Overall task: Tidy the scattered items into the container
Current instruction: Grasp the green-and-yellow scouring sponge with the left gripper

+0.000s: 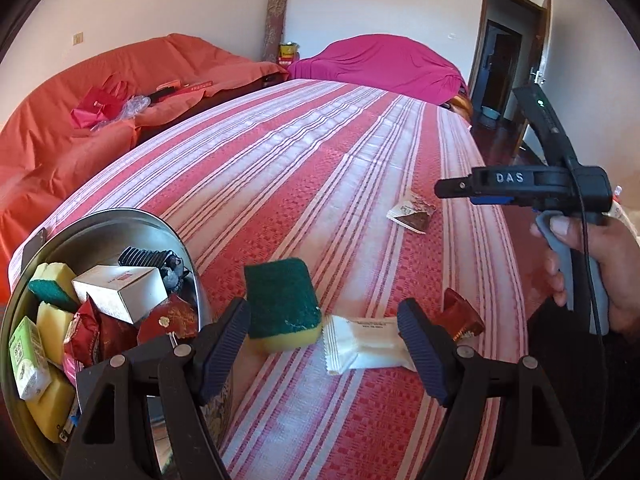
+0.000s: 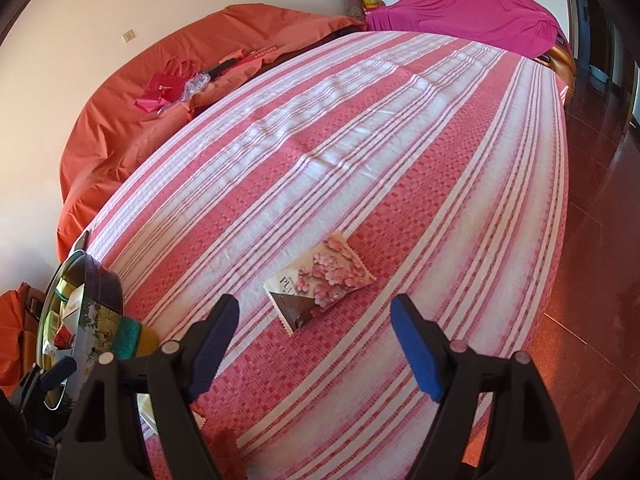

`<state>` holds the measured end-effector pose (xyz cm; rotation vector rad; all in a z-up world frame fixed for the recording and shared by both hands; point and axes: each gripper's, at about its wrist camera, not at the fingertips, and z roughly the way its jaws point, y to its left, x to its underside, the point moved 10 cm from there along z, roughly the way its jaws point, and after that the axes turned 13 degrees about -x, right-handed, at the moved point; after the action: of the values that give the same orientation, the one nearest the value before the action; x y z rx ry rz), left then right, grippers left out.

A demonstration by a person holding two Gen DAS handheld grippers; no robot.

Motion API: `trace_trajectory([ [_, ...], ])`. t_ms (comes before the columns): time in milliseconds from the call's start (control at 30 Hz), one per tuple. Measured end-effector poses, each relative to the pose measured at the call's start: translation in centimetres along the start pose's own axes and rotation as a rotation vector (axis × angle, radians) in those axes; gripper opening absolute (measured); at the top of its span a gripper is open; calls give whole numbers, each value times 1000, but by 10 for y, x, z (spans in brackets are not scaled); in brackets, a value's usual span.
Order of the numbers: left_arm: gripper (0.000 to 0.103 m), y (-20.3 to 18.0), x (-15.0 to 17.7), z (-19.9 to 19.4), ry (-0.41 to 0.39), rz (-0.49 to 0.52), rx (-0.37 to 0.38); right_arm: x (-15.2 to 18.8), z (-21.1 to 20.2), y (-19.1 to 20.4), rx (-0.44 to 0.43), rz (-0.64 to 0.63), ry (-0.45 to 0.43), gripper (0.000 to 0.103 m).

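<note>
A round metal tin (image 1: 188,252) at the left holds sponges, boxes and red packets. On the striped cloth lie a green-and-yellow sponge (image 1: 282,304), a white sachet (image 1: 366,344), a dark red wrapped piece (image 1: 460,314) and a flowered packet (image 1: 412,212). My left gripper (image 1: 326,344) is open and empty, its fingers either side of the sponge and sachet. My right gripper (image 2: 314,350) is open and empty, just short of the flowered packet (image 2: 320,282). The tin (image 2: 86,316) and sponge (image 2: 132,334) show at the left of the right wrist view.
The striped table (image 2: 360,140) runs far ahead, with its right edge dropping to a red floor (image 2: 600,240). An orange-covered sofa (image 1: 80,120) with red bags lies left, and a magenta-covered seat (image 1: 380,60) lies at the far end. The right gripper body (image 1: 520,188) hangs over the table's right side.
</note>
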<state>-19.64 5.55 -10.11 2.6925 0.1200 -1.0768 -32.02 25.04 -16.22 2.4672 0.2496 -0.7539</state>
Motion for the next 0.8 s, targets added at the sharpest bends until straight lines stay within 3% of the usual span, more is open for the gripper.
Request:
trace_trajectory([
  [200, 78, 0, -13, 34, 135, -38, -1, 0, 9, -3, 5, 20, 15, 80],
  [467, 78, 2, -9, 60, 232, -5, -53, 0, 7, -7, 13, 31, 15, 85],
  [600, 78, 0, -5, 66, 241, 36, -87, 0, 9, -8, 14, 35, 20, 85],
  [700, 78, -5, -4, 66, 257, 33, -59, 1, 9, -8, 19, 35, 24, 85],
  [800, 87, -15, -3, 65, 272, 35, -40, 1, 9, -10, 25, 39, 24, 86],
])
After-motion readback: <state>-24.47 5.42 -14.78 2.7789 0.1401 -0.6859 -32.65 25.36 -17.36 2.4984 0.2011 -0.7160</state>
